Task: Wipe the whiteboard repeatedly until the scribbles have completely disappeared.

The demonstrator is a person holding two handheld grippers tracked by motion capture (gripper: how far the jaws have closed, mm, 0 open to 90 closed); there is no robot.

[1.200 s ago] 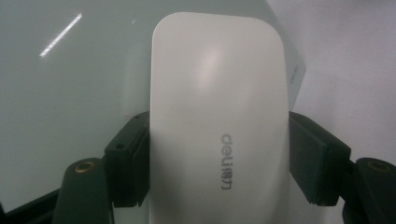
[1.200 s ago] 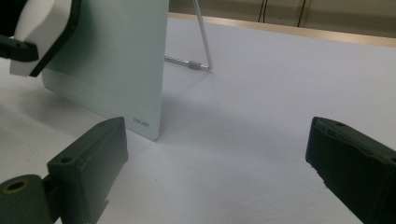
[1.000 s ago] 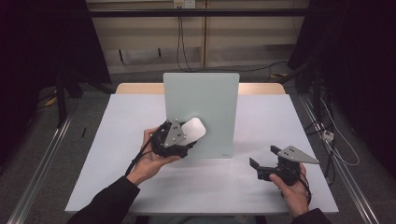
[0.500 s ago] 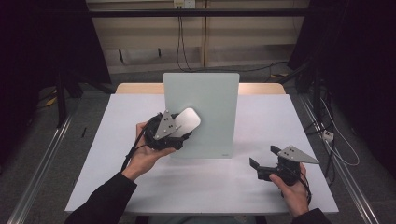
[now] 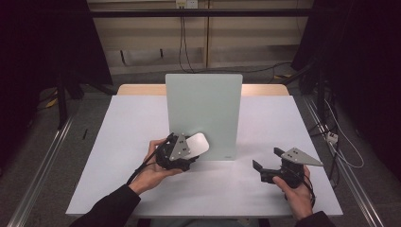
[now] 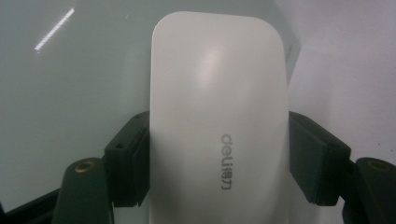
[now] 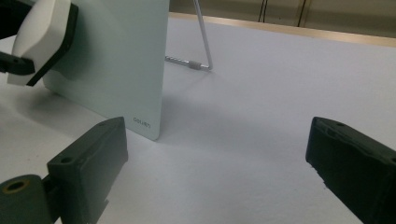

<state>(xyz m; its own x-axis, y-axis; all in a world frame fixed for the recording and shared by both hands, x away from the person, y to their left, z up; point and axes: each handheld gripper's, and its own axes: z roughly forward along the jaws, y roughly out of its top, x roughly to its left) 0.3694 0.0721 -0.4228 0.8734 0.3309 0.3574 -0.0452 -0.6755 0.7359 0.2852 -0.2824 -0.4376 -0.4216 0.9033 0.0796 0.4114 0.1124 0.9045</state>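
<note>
A white computer mouse (image 6: 217, 116) with grey lettering sits lengthwise between my left gripper's (image 6: 217, 158) black jaws, which are shut on its two sides. In the high view the mouse (image 5: 197, 144) is held in front of the lower left part of an upright pale green board (image 5: 203, 109), just above the table. My left gripper (image 5: 191, 149) sits in a hand left of the board's bottom edge. My right gripper (image 5: 260, 172) rests low at the front right, open, with nothing between its jaws. In the right gripper view, that gripper (image 7: 215, 163) faces the board's corner (image 7: 107, 60) and the mouse (image 7: 42, 32).
The board leans on a thin wire stand (image 7: 203, 46) behind it. A white table top (image 5: 132, 123) stretches around it, with a wooden strip (image 5: 137, 90) at its far edge. Cables and dark floor lie beyond the table.
My left gripper with the mouse first rose a little along the board, then came down lower and slightly right. The right gripper has stayed still.
</note>
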